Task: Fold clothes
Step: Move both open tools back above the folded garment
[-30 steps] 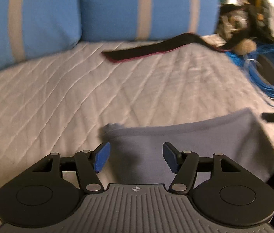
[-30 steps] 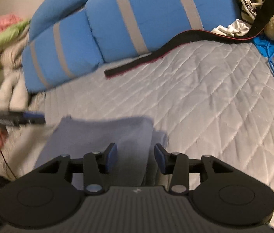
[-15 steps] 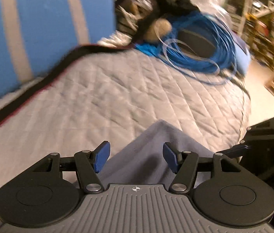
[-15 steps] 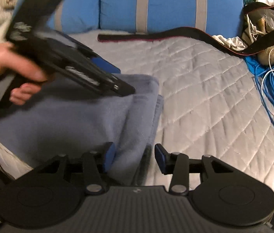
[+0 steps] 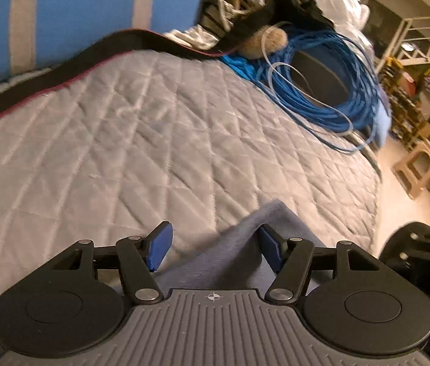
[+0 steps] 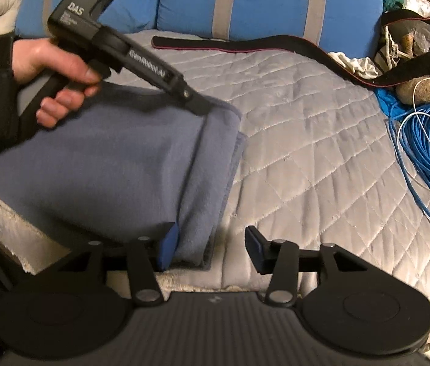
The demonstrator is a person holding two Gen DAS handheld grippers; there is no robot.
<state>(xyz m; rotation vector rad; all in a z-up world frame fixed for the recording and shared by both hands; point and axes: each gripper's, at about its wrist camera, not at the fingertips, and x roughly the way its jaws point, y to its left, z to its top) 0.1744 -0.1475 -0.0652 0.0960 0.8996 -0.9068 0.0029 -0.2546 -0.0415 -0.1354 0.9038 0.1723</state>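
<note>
Right wrist view: the right tongs stand spread and are opening wider, low in the middle of the frame, with the near right corner of the folded blue-grey cloth lying between the pads; the left pad is just beside the cloth's thick folded edge, and I cannot tell whether it touches. Nothing is pinched there. The cloth lies across the left half of the frame on the quilted bed, its layers stacked with a lower edge peeking out along the right side.

At the upper left, a hand holds the left tongs with the tip down at the cloth's far right corner. In the left wrist view, the left tongs are spread too, that corner rising between the pads, not squeezed.

Beyond, a black strap runs below the blue cushions, and a coil of blue cable sits at the right.

To my eye both tongs are set at the two right corners, about to take them for another fold. The next move would call for closing on all layers at each corner together, then carrying that edge leftward evenly so the stack does not skew.
</note>
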